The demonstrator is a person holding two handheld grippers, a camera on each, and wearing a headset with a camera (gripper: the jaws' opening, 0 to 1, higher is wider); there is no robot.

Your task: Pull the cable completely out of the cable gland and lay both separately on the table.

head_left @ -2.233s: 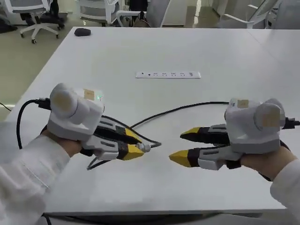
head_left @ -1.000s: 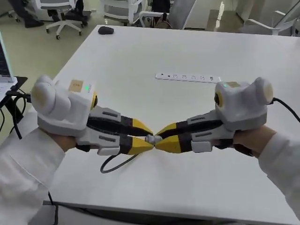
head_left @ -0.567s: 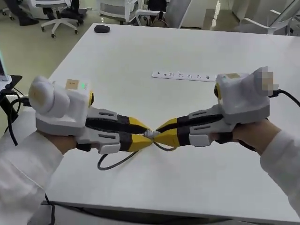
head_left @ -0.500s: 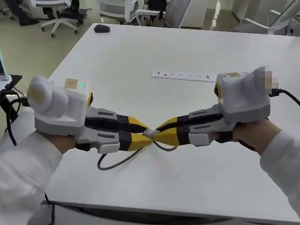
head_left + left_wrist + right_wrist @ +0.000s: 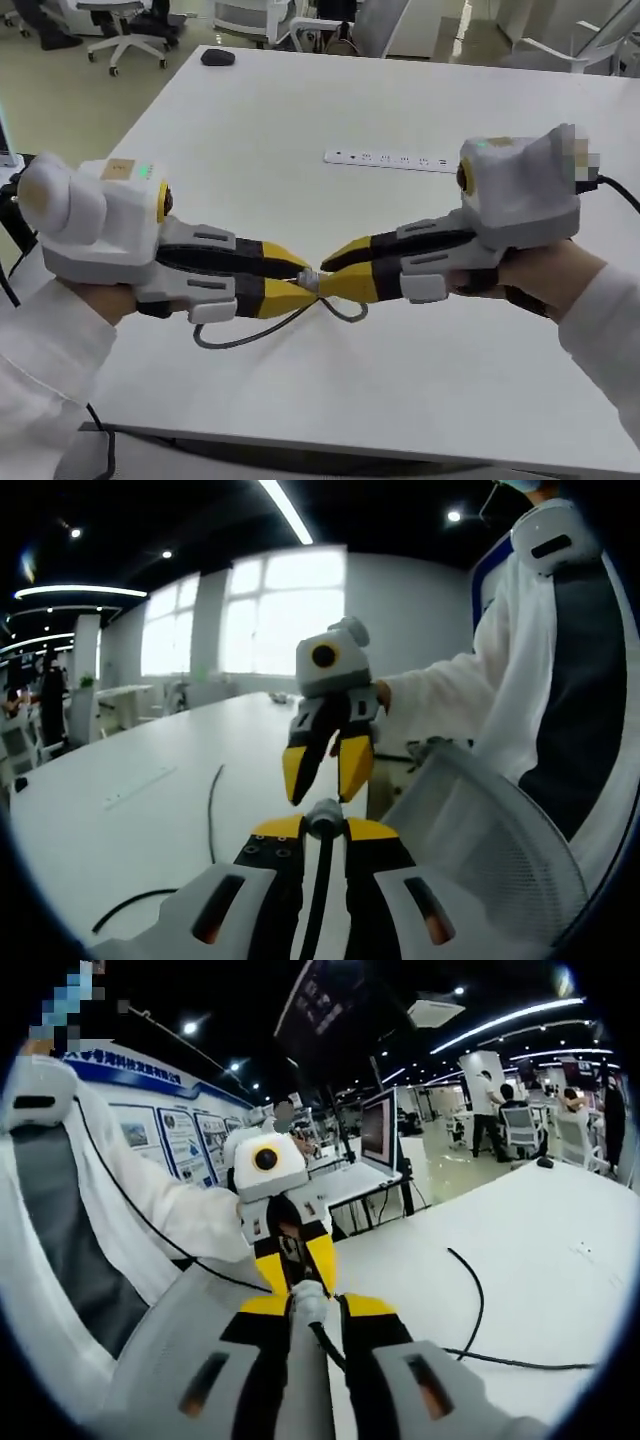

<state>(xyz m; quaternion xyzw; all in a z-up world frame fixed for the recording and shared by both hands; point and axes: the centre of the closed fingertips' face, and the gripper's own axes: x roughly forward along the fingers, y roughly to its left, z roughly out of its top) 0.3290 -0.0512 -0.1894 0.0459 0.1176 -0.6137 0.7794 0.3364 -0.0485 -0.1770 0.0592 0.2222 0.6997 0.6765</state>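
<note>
A small pale cable gland (image 5: 311,281) hangs above the white table (image 5: 420,380), pinched between two grippers that meet tip to tip. My left gripper (image 5: 298,283) comes from the left and is shut on it. My right gripper (image 5: 328,272) comes from the right and is shut on its other end. The black cable (image 5: 240,338) loops below the tips and trails under the left gripper. In the left gripper view the gland (image 5: 322,818) sits at my jaw tips, with the cable (image 5: 318,900) running back between them. The right gripper view shows the gland (image 5: 305,1303) the same way.
A white power strip (image 5: 395,160) lies mid-table behind the grippers. A dark mouse (image 5: 217,57) rests near the far left corner. Office chairs (image 5: 100,20) stand beyond the table. A stretch of cable (image 5: 470,1280) lies on the tabletop.
The right gripper, open and apart 2.2 s ago, came in and shut on the gland held by the left. Since then both have been lifted slightly, and a small cable loop has formed below.
</note>
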